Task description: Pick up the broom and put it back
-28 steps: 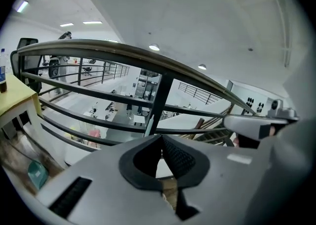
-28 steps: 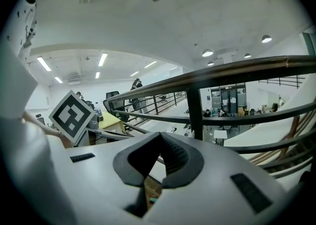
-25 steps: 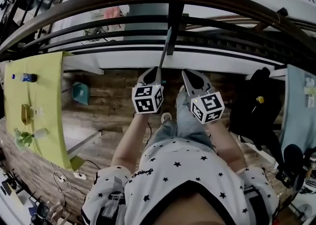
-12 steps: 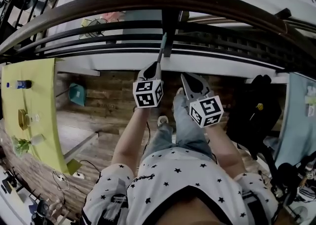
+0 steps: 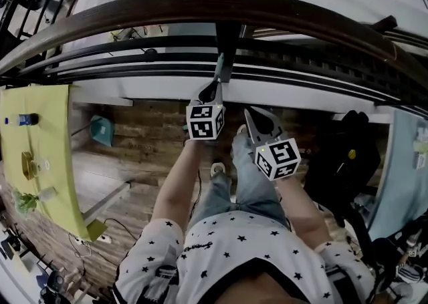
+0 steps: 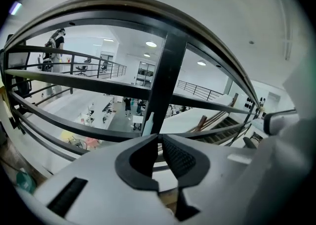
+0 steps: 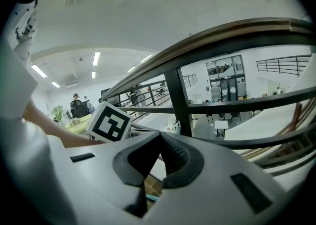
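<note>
My left gripper [image 5: 212,87] has its fingers clamped on the thin broom handle [image 5: 219,67], which points up against the black railing post [image 5: 231,32]. My right gripper [image 5: 249,115] sits beside it, fingers together on nothing.

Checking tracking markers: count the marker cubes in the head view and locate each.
2. One cube sits on the left gripper, which grips the broom, by the railing post; the other sits on the right gripper, lower and to the right. None appears hidden.

Your shirt [image 5: 234,242] is white with black stars, the tablecloth [image 5: 57,115] yellow-green, the floor [image 5: 154,135] brown planks, and the broom handle [image 5: 219,69] seems pale grey-green.
</note>
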### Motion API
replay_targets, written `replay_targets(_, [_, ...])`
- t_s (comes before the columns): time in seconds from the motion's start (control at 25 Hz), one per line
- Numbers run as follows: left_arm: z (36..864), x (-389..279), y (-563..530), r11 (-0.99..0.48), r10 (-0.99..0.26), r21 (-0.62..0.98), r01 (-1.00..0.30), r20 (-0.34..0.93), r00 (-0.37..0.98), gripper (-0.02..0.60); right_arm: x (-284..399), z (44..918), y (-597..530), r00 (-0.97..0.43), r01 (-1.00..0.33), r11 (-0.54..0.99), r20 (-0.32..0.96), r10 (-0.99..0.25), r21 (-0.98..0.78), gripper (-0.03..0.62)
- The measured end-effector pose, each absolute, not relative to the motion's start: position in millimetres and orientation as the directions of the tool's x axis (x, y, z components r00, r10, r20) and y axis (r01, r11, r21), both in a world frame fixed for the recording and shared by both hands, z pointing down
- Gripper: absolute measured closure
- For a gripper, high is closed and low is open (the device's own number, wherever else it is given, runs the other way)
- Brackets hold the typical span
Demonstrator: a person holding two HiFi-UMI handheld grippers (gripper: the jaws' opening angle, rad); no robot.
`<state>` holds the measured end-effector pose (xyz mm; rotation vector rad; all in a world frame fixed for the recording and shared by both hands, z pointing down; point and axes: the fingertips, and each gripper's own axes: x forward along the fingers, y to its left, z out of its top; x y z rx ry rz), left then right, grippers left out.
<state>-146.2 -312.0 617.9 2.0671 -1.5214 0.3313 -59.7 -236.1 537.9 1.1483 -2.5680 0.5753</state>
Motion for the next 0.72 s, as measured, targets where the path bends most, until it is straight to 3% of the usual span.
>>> replay_targets(0.12, [631,-144,-326,-0.215,-0.797,0.269,-0.939,0.507,0.328,0.560,-60,546,-241,-0.653,-0.752,0.609,0.404,-0.640,-0.251,0.600])
replay_targets(0.24, [641,-143,-340,-0.216,-0.791,0.260,-0.941,0.518,0.325,0.488,-59,550,-247,-0.656,-0.750,0.611,0.409,-0.635,-0.254,0.600])
replay_targets(0.72, [679,-140,-383,-0.228,-0.772,0.211,-0.950,0.556,0.309,0.387,-46,560,-268,-0.646,-0.759,0.594,0.424,-0.635,-0.267,0.600])
